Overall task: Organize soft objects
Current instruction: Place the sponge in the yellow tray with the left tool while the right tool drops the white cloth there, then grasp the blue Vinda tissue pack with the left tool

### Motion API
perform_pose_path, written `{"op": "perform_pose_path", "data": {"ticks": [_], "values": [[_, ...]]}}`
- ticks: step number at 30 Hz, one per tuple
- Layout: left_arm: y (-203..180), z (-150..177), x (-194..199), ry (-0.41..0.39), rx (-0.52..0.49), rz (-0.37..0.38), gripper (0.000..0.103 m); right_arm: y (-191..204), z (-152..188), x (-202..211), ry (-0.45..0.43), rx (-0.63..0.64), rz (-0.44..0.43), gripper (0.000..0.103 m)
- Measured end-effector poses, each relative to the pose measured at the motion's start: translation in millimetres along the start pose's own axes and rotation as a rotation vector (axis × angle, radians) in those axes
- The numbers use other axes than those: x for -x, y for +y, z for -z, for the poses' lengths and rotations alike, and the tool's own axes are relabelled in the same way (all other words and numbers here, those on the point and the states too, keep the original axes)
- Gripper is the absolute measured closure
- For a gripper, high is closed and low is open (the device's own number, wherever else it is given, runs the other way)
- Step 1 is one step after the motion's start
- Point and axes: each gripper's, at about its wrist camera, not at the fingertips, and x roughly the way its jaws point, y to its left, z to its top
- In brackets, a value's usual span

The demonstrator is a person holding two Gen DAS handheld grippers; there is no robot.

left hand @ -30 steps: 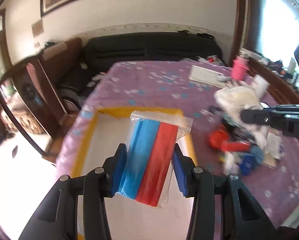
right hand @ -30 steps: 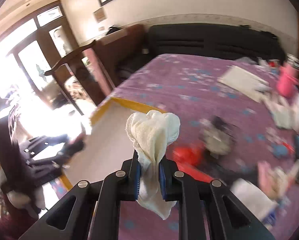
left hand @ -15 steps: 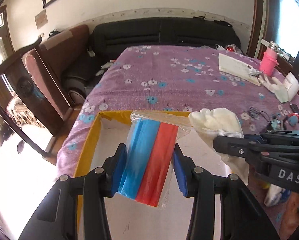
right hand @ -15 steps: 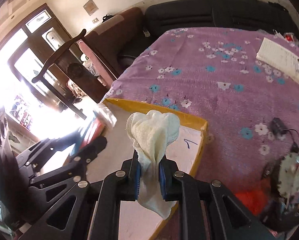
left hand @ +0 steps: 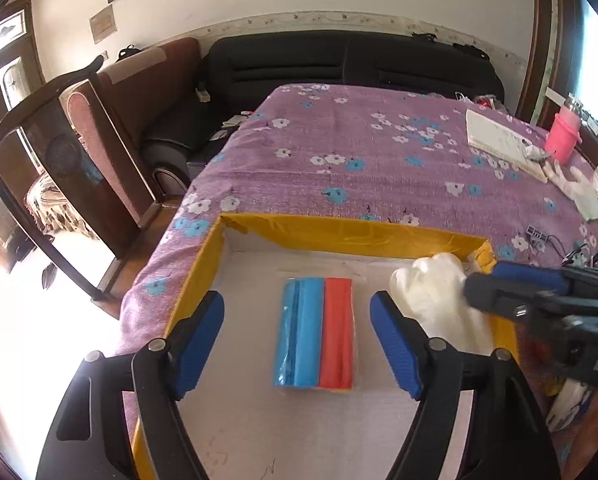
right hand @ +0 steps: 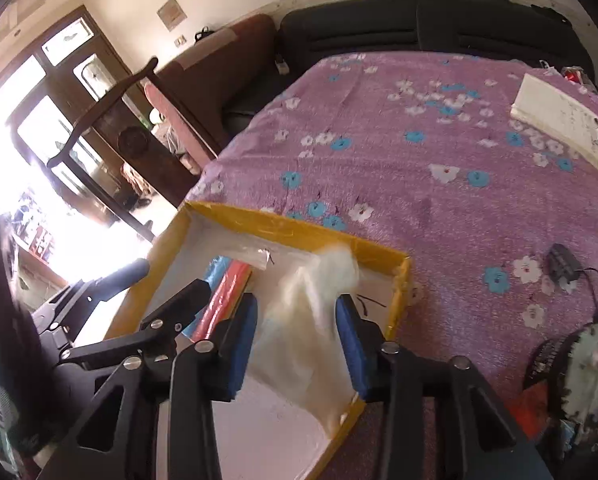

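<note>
Hovering over the yellow-walled box (left hand: 267, 226): both grippers, jaws opening on each. Left gripper (left hand: 297, 344) has let go, its blue pads stand well apart and nothing touches them. The clear bag of blue and red strips (left hand: 317, 332) lies flat on the white box floor between the two fingers, clear of both pads, long side running away from the camera, blue half on the left and red on the right. In the right wrist view that same bag (right hand: 227, 284) shows as a red and blue edge just left of the right gripper's left finger, partly hidden by the left gripper's black frame. Right gripper (right hand: 297, 334) is also spread; the white cloth (right hand: 311, 320) sits in the gap between its pads but is motion-blurred, so contact with the pads cannot be told for sure; there looks to be a gap on both sides. From the left wrist view the cloth (left hand: 435, 296) is bunched in the far right corner of the box, against the yellow wall, just ahead of the right gripper's tips (left hand: 499, 288). The box sits at the near corner of a purple floral tablecloth (left hand: 359, 160). Farther back on the cloth: a white pad (left hand: 495, 136) and a pink cup (left hand: 563, 140). Small clutter lies to the right of the box, too blurred to name.
</note>
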Motion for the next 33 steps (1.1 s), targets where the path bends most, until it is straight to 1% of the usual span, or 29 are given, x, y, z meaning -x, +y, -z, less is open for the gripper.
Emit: {"op": "perform_pose_path", "data": {"ticks": [2,4,5,7,10,13,15,17,20,23,27,29,31,32,33], "values": [[1,0,10,-0.004,0.014,0.01,0.028,0,3,21,-0.035,0.012,0.008,0.051],[0,2,24,-0.013,0.03,0.037,0.026,-4,9,45,-0.076,0.019,0.023,0.04],[-2,3,32,-0.018,0.041,0.053,0.023,-6,12,56,-0.095,0.02,0.028,0.039],[-8,7,46,-0.021,0.062,0.085,0.021,-15,20,83,-0.139,0.016,0.047,0.034],[-20,15,63,-0.01,0.076,0.145,0.021,-33,39,122,-0.19,0.014,0.096,0.031],[-38,28,82,-0.006,0.079,0.201,0.018,-63,65,164,-0.239,-0.008,0.167,0.027],[-54,37,91,-0.003,0.077,0.236,0.017,-92,87,191,-0.267,-0.039,0.239,0.026],[-75,47,96,0.005,0.066,0.275,0.017,-120,104,207,-0.265,-0.078,0.294,0.026],[-116,60,97,0.028,0.013,0.336,0.017,-159,126,221,-0.234,-0.153,0.35,0.026],[-151,70,85,0.075,-0.033,0.347,0.017,-187,148,231,-0.218,-0.215,0.358,0.026],[-179,72,62,0.136,-0.027,0.344,0.017,-204,164,237,-0.22,-0.241,0.346,0.026],[-190,68,51,0.139,-0.01,0.35,0.017,-207,172,235,-0.22,-0.253,0.333,0.026],[-199,66,43,0.137,-0.021,0.323,0.017,-210,176,233,-0.222,-0.265,0.317,0.026],[-205,67,37,0.163,-0.039,0.32,0.018,-212,177,233,-0.223,-0.271,0.311,0.026],[-207,68,33,0.191,-0.054,0.333,0.021,-211,180,233,-0.225,-0.273,0.307,0.026]]}}
